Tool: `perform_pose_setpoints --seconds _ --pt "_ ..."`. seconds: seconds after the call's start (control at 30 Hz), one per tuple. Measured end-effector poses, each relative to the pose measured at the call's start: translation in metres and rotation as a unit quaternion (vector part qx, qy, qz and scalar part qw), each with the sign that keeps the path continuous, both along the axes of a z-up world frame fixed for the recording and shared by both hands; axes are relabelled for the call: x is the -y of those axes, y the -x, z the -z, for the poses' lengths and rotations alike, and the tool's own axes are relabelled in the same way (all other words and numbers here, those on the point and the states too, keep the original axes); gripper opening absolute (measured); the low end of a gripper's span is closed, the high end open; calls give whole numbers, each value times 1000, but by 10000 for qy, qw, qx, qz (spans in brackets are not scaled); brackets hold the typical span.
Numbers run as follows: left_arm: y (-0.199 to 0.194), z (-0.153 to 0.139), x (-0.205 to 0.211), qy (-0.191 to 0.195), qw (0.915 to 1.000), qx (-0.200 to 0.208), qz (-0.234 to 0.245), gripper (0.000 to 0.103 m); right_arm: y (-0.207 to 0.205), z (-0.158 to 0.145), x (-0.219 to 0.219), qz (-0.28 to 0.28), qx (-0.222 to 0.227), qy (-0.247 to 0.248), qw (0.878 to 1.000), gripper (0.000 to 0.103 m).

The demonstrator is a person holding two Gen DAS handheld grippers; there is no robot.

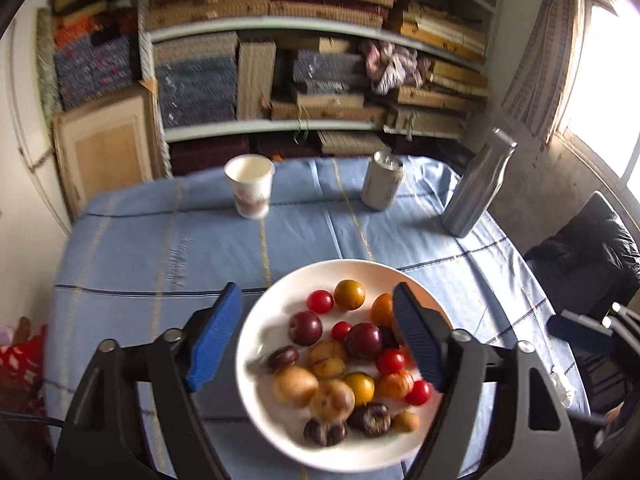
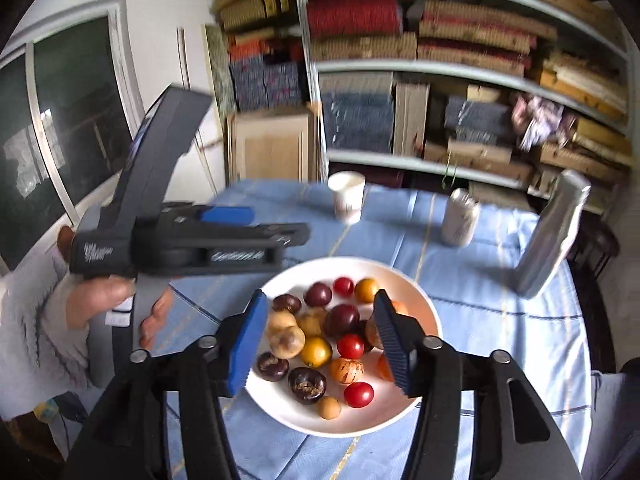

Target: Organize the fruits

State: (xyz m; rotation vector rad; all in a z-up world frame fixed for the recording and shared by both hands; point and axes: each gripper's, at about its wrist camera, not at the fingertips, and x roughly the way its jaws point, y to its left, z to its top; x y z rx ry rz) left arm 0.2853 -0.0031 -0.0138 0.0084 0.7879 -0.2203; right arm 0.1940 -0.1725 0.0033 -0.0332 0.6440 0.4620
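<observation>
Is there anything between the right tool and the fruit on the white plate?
Nothing visible. The right tool hangs open above the white plate, with the fruit exposed below. The left tool is off to one side.

This looks like a lived-in room of a home that doubles as storage. A table (image 1: 200,240) under a pale blue checked cloth carries everyday things: a paper cup (image 1: 250,186) at 11 o'clock from the white plate (image 1: 256,344) of small fruits (image 1: 340,356), a drink can (image 1: 382,180) at 12, a steel bottle (image 1: 478,184) at 1. Behind it, pale metal shelves (image 1: 320,26) are packed with flat stacked bundles, a crumpled cloth (image 1: 394,62) among them, and a wooden cabinet door (image 1: 104,152) leans at 10 o'clock. A bright window (image 1: 608,80) sits at 2 o'clock, a dark jacket (image 1: 592,248) below it.
</observation>
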Motion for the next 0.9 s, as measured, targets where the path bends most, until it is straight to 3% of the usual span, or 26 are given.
perform_pose_setpoints --seconds 0.1,0.23,0.5,0.63,0.73,0.8,0.9 --pt "28 -11 -3 -79 9998 47 -153 81 27 -1 6 51 -13 -99 9999 64" --pt "74 -9 -10 -140 9989 -28 -457 86 56 19 11 161 -310 -174 9992 66" --pt "158 46 -28 -57 9916 -648 -1116 88 94 87 24 543 -1301 -211 9898 70" --pt "187 71 -30 150 9875 -1053 -1164 91 106 108 26 845 -1698 -68 9818 76" --pt "200 72 -24 103 9885 -1048 -1089 95 107 104 24 1024 -1713 90 9798 81" --pt "205 66 -21 58 9897 -943 -1076 96 107 92 21 1141 -1508 258 9816 88" --pt "206 49 -15 -42 9903 -788 -1142 98 104 73 23 1204 -1229 248 9848 90"
